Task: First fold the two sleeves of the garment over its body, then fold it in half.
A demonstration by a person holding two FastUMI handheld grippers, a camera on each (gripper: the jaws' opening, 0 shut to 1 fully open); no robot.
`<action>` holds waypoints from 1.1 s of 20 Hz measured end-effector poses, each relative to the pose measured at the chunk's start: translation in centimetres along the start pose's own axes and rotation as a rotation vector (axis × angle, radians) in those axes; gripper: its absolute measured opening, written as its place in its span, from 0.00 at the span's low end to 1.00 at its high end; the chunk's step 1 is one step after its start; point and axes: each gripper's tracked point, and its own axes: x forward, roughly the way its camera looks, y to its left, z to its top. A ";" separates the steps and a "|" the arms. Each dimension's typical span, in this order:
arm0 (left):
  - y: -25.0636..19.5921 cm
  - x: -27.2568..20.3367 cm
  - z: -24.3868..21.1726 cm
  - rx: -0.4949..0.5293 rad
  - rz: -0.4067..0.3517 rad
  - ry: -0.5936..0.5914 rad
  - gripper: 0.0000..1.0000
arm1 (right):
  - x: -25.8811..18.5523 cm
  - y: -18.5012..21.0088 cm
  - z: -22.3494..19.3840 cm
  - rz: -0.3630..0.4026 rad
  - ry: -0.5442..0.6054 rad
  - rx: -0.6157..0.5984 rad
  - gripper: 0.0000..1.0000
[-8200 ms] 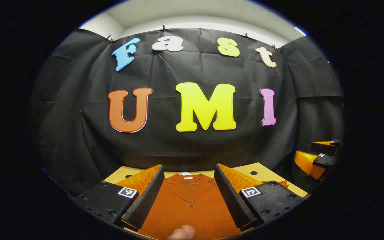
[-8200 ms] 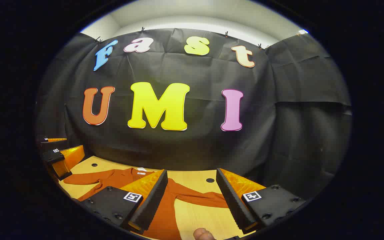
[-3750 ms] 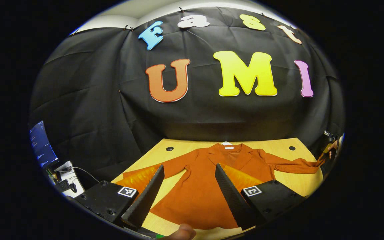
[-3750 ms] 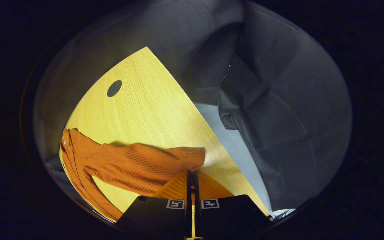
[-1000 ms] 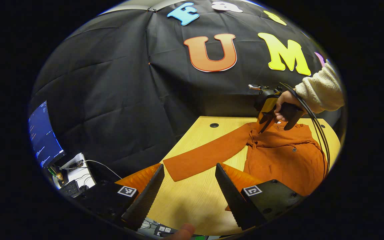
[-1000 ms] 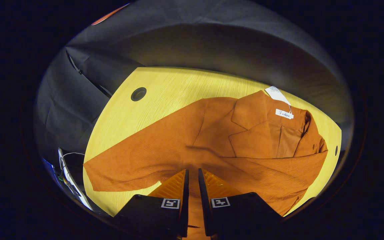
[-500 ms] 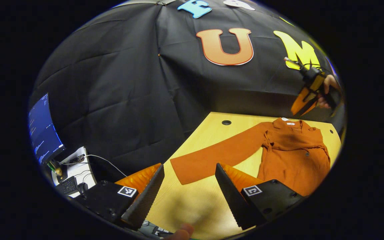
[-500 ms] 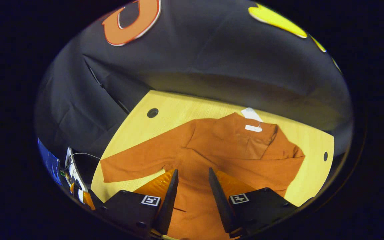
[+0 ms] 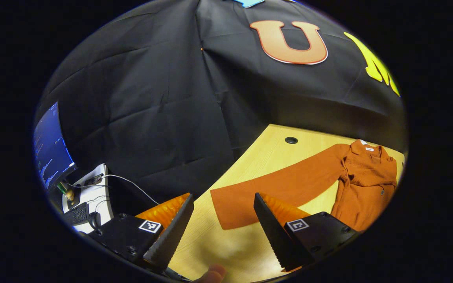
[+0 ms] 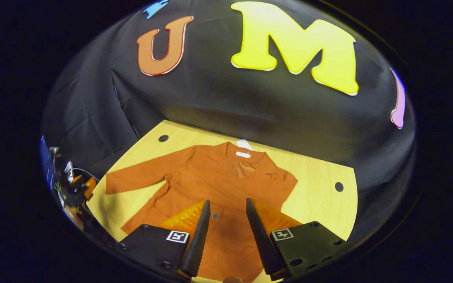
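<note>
The rust-orange garment [image 10: 226, 184] lies flat on the light wooden table [image 10: 321, 204], collar and white neck tag toward the booth's black cloth wall [image 10: 250, 106]. In the right gripper view, one sleeve is already folded across the chest, ending near the shoulder at the right of the picture, while the other sleeve [image 10: 140, 177] stretches out flat toward the left edge of the table. The right gripper [image 10: 228, 232] hangs above the lower body of the garment with its jaws a moderate way apart and nothing between them; a small button on the front shows in the gap. In the left gripper view, the outstretched sleeve [image 9: 273, 188] runs diagonally from the shoulder toward the near corner, its cuff end lying just beyond the left gripper [image 9: 222, 232], whose jaws stand wide and hold nothing. Bare tabletop lies between those fingers and around the cuff, so the sleeve end has open wood on both sides. No containers show on the table (two dark round holes sit near its back corners). Past the table's left edge, lower down, are a lit monitor [image 9: 49, 149] and a keyboard [image 9: 78, 214] with cables.
</note>
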 end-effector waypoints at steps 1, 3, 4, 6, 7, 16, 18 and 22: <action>0.1 0.7 -0.4 -0.008 0.006 0.025 1.00 | -1.3 -0.6 -1.5 -0.011 0.002 -0.002 0.61; 0.1 2.3 -1.2 -0.022 0.019 0.067 1.00 | -3.6 -0.6 -4.5 -0.014 0.026 0.016 0.55; 0.3 3.0 -1.9 -0.033 0.032 0.091 1.00 | -4.9 -0.1 -5.8 -0.008 0.028 0.032 0.55; 0.1 4.3 -3.2 -0.077 0.041 0.149 1.00 | -7.1 -0.1 -8.2 -0.017 0.031 0.060 0.61; 0.2 4.8 -3.8 -0.097 0.049 0.177 1.00 | -8.0 0.4 -9.2 -0.004 0.039 0.087 0.55; -1.5 7.6 -7.7 -0.278 0.025 0.446 1.00 | -10.8 -2.1 -12.7 -0.051 0.052 0.206 0.61; -1.7 7.8 -7.9 -0.296 0.019 0.488 1.00 | -10.9 -2.6 -12.8 -0.061 0.053 0.221 0.61; -1.5 8.1 -8.2 -0.284 0.018 0.568 1.00 | -10.5 -2.6 -13.5 -0.058 0.075 0.245 0.61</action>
